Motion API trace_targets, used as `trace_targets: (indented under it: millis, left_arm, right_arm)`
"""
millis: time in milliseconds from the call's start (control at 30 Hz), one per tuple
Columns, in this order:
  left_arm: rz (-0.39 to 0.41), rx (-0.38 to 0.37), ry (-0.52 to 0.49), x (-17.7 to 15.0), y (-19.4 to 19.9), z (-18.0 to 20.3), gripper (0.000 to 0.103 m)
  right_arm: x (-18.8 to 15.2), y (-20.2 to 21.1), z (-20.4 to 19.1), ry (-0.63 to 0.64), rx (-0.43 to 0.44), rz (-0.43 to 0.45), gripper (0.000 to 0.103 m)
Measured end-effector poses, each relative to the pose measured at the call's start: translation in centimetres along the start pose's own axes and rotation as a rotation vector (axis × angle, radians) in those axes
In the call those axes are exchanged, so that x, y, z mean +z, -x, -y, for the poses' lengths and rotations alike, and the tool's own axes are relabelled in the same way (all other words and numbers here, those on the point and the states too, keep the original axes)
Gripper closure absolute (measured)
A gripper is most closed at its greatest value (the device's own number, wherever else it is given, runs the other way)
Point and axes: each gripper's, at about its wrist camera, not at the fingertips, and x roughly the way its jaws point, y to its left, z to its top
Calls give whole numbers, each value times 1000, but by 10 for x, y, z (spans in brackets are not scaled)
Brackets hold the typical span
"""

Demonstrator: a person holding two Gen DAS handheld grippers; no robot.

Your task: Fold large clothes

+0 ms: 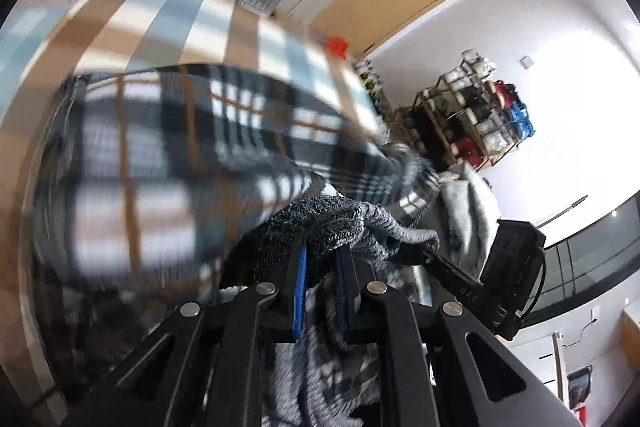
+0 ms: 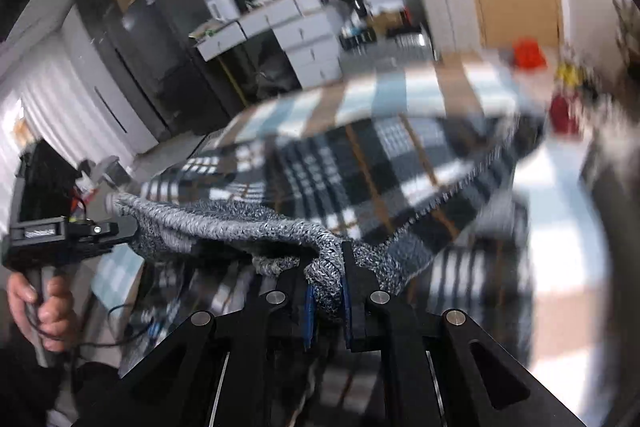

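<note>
In the left wrist view, the left gripper [image 1: 322, 259] has its fingers [image 1: 299, 283] clenched on a bunched fold of grey knitted edge belonging to a large plaid garment [image 1: 168, 163]. The knit sits right between the blue pads, with more of it hanging below the fingers toward the camera. Ahead of the fingers and to their left, the black, white and tan plaid cloth spreads out, blurred, over a checked cloth [image 1: 192, 15] in tan, pale blue and white. To the right of the fingers, the other black tool body shows, with a light grey piece of cloth [image 1: 472, 211] just beyond it. Farther right against the white wall stands a rack [image 1: 476, 111] of bags.

In the right wrist view, the person's left hand [image 2: 40, 303] grips a tool handle at the far left, and the knit edge runs from that tool across to the right gripper [image 2: 326, 287]. Its fingers [image 2: 356, 287] are clamped on a thick roll of the same grey knit, pinched between the pads. Beyond the fingers and to their right, the plaid garment stretches away above the checked cloth. White drawers [image 2: 304, 35] stand in the background, ahead of the fingers.
</note>
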Motion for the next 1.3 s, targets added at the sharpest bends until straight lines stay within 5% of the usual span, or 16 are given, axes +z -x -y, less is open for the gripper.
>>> trace_targets:
  millis: [200, 367, 467, 533, 733, 867, 967, 1033, 1233, 1300]
  left_arm:
    - [9, 86, -6, -2, -1, -5, 92]
    - [-61, 134, 16, -15, 0, -14, 86]
    - [-65, 193, -17, -20, 10, -15, 86]
    - [-64, 203, -27, -25, 20, -16, 86]
    - [-14, 211, -109, -19, 46, 1, 84]
    - [-9, 153, -147, -8, 28, 11, 40]
    - [1, 201, -108, 6, 18, -10, 40]
    - [-43, 204, -79, 14, 5, -25, 40]
    - [-125, 208, 42, 10, -7, -85, 44]
    - [-130, 205, 21, 5, -4, -91, 51]
  right_arm:
    - [-36, -21, -28, 126, -35, -94, 91]
    - [-40, -25, -43, 227, -46, -194, 86]
    - [-40, -20, -47, 267, -8, -271, 66]
    - [-43, -10, -50, 286, 29, -297, 23]
    - [-8, 38, -50, 268, 86, -177, 14]
    - [35, 28, -58, 251, 14, -67, 4]
    - [66, -1, -59, 235, -27, -39, 4]
    - [78, -27, -49, 187, -54, -74, 4]
    - [45, -102, 13, 147, -239, -433, 4]
    - [35, -90, 18, 196, -218, -384, 4]
